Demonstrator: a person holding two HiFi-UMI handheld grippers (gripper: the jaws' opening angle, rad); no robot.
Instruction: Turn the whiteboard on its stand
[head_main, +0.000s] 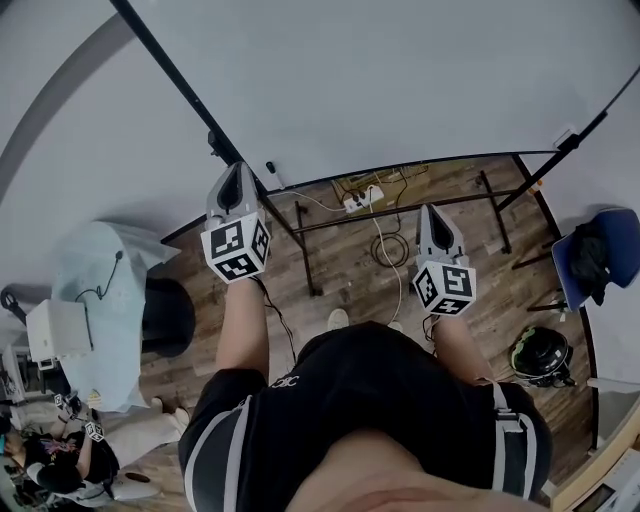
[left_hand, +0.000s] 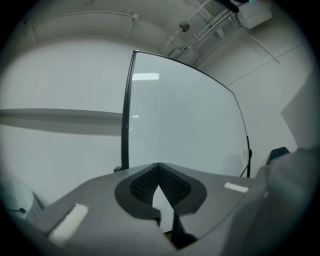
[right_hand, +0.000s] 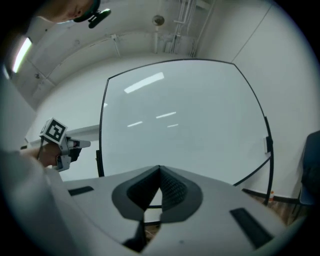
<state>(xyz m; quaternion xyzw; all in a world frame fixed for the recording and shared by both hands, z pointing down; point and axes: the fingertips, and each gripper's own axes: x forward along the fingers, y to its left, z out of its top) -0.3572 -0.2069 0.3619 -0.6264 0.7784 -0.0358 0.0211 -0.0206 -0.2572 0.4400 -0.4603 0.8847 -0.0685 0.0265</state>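
Note:
The whiteboard (head_main: 400, 80) fills the top of the head view, framed in black, and stands on a black metal stand (head_main: 400, 208) on a wood floor. My left gripper (head_main: 238, 170) points at its lower left corner, jaws shut with nothing between them. In the left gripper view the whiteboard (left_hand: 180, 115) stands ahead of the left gripper (left_hand: 159, 166), its left frame edge upright and apart from the tips. My right gripper (head_main: 430, 210) points at the lower edge further right. It is shut and empty too; the right gripper (right_hand: 160, 169) faces the whiteboard (right_hand: 185, 125).
A power strip (head_main: 362, 200) with cables lies under the board. A blue chair (head_main: 600, 255) with a dark bag and a black helmet (head_main: 542, 355) stand at the right. A pale covered table (head_main: 100, 300) and a black stool (head_main: 168, 315) stand at the left, a seated person (head_main: 70, 460) beyond.

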